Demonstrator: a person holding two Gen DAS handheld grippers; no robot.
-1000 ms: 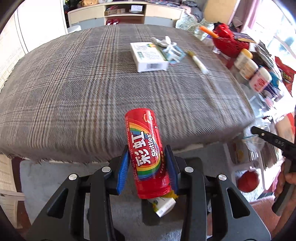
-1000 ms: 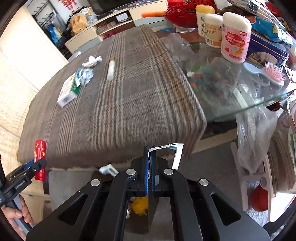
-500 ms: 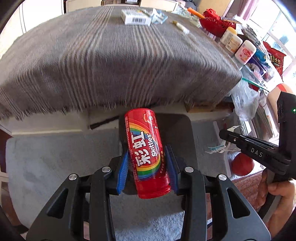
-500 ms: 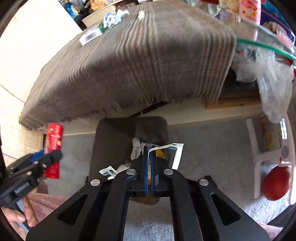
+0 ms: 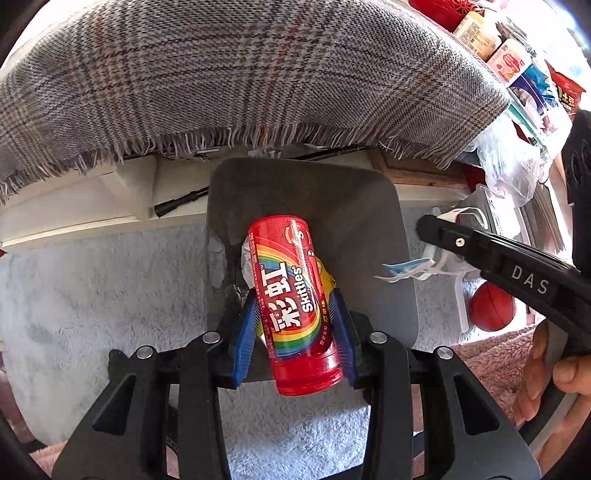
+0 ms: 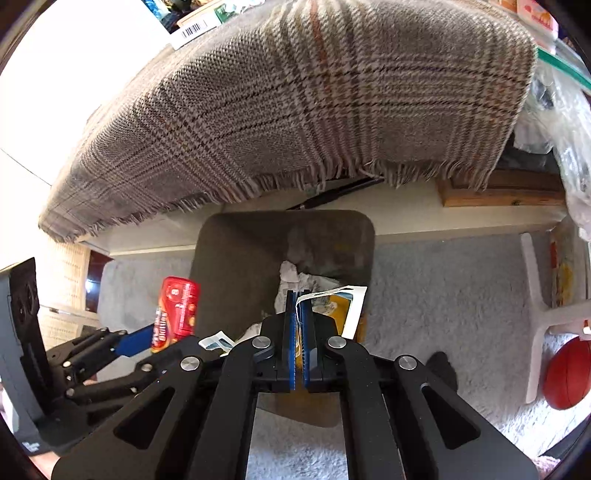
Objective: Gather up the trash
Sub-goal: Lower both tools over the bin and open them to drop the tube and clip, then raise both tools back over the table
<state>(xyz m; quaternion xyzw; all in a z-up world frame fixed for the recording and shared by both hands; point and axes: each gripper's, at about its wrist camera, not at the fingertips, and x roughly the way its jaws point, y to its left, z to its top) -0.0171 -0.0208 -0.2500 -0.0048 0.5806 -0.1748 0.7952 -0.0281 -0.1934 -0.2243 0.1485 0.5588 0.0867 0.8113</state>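
1. at the drop step: both grippers poised over the dark bin (image 5: pixel 369 221) on the pale rug (image 5: pixel 92 295), just in front of the plaid cloth (image 5: pixel 240 74) hanging off the table edge.
2. left gripper (image 5: pixel 293 317) partly closed, blue pads (image 5: pixel 245 325) pressed to either side of the red skittles tube (image 5: pixel 295 295); tube clamped low on its body, top end tipped forward over the bin mouth.
3. right gripper (image 6: pixel 298 332) squeezed almost fully together, nipping a thin white wrapper (image 6: pixel 351 310) between its pads (image 6: pixel 290 332); wrapper sticking out to the right, above the bin's near corner.
4. already in the bin: crumpled white tissue (image 6: pixel 291 277) and something yellow (image 6: pixel 332 306), partly hidden behind the fingers.
5. judged next: spread the left pads so the tube falls clear into the bin, then loosen the right pads for the wrapper.
6. worth minding: wrapper light and flat, likely to cling to a pad or drift onto the rug; tube likely to roll if it clips the rim.
7. more to fetch on the table, judging by the barcoded box (image 6: pixel 192 29) seen at the far edge.
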